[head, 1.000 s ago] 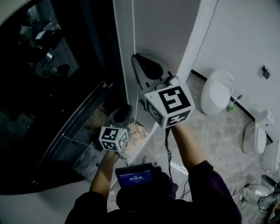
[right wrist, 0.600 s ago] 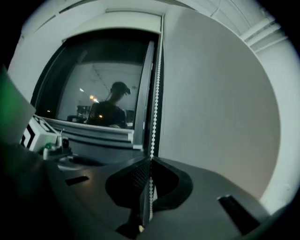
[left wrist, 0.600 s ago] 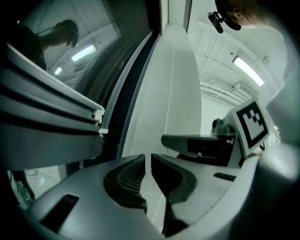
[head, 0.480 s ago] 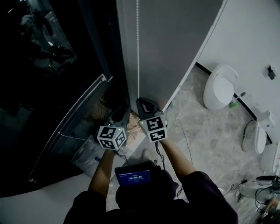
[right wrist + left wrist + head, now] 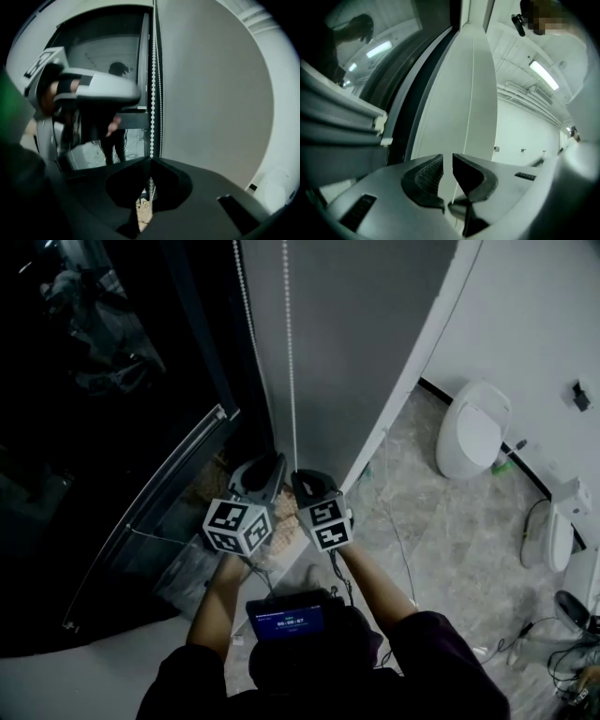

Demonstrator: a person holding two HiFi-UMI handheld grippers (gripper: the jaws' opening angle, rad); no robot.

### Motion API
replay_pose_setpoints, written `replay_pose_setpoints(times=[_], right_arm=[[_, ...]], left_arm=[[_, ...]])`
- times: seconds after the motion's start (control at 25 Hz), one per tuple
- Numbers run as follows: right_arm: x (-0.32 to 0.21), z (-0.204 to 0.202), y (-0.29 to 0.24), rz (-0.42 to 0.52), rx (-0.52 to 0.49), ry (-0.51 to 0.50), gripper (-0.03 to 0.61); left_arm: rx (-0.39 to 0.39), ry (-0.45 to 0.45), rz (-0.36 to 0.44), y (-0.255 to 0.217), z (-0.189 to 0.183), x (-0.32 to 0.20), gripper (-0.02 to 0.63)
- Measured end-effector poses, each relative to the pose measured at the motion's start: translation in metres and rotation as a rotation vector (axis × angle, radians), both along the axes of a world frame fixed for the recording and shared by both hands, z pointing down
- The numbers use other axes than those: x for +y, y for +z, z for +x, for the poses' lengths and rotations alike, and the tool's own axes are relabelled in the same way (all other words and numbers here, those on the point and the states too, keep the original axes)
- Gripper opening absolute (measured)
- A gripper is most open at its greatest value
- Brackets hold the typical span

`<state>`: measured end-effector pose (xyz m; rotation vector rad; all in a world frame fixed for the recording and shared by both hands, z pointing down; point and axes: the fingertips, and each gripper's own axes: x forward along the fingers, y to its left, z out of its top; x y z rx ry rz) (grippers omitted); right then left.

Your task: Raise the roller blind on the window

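**Right gripper drawn down beside the left**

The right gripper (image 5: 302,474), seen high on the bead chain (image 5: 289,362) a second ago, is now held level with the left gripper (image 5: 273,461). Each gripper's jaws are pinched on a chain strand. The roller blind (image 5: 366,324) is hung beside the dark window (image 5: 112,381).

A white oval unit (image 5: 473,432) stands on the pale marbled floor (image 5: 441,540) against the white wall (image 5: 534,315). A small green item (image 5: 499,463) lies just beside the unit's lower right. A dark socket (image 5: 581,395) sits on the wall to its right. Farther right is another white fixture (image 5: 539,535), with loose cables (image 5: 562,667) below.
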<state>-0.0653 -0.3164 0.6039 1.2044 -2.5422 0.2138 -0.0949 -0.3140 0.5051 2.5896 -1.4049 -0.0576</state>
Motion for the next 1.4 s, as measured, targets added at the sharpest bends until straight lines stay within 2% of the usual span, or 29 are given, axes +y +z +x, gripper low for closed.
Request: replay_pose_setpoints(times=[0.08, 0.24, 0.36, 0.48, 0.6, 0.68, 0.76, 0.8, 0.88, 1.0, 1.16, 1.28, 1.4], right_arm=[[0.007, -0.001, 0.004, 0.005, 0.000, -0.005, 0.012], [0.019, 0.000, 0.012, 0.006, -0.009, -0.010, 0.012], [0.014, -0.001, 0.005, 0.006, -0.009, -0.013, 0.012], [0.016, -0.006, 0.001, 0.010, -0.011, -0.020, 0.012], [0.024, -0.006, 0.003, 0.001, -0.017, -0.017, 0.012], [0.027, -0.005, 0.004, -0.005, -0.022, -0.020, 0.012], [0.027, -0.004, 0.004, -0.011, -0.027, -0.025, 0.012], [0.026, -0.004, 0.003, -0.014, -0.027, -0.027, 0.012], [0.026, -0.004, -0.003, 0.005, -0.039, -0.032, 0.012], [0.026, 0.003, -0.049, 0.132, -0.134, -0.023, 0.015], [0.023, 0.014, -0.165, 0.357, -0.253, -0.007, 0.017], [0.028, 0.016, -0.248, 0.501, -0.308, -0.021, 0.017], [0.035, 0.016, -0.303, 0.601, -0.337, -0.038, 0.017]], left_arm=[[-0.004, 0.028, 0.103, -0.053, 0.008, -0.001, 0.028], [0.019, 0.093, 0.298, -0.171, 0.022, 0.008, 0.084], [0.031, 0.148, 0.416, -0.266, 0.030, 0.011, 0.098], [0.040, 0.184, 0.481, -0.342, 0.033, 0.014, 0.098], [0.029, 0.182, 0.512, -0.393, 0.036, 0.015, 0.097], [-0.010, 0.143, 0.525, -0.409, 0.035, 0.013, 0.095], [-0.048, 0.104, 0.537, -0.413, 0.034, 0.010, 0.050], [-0.057, 0.089, 0.542, -0.413, 0.034, 0.009, 0.026], [-0.058, 0.078, 0.550, -0.413, 0.033, 0.010, 0.020], [-0.071, 0.077, 0.560, -0.416, 0.035, 0.015, 0.018], [-0.060, 0.063, 0.572, -0.418, 0.029, 0.021, 0.018], [-0.052, 0.051, 0.583, -0.420, 0.023, 0.026, 0.018], [-0.051, 0.053, 0.586, -0.418, 0.023, 0.029, 0.018]])
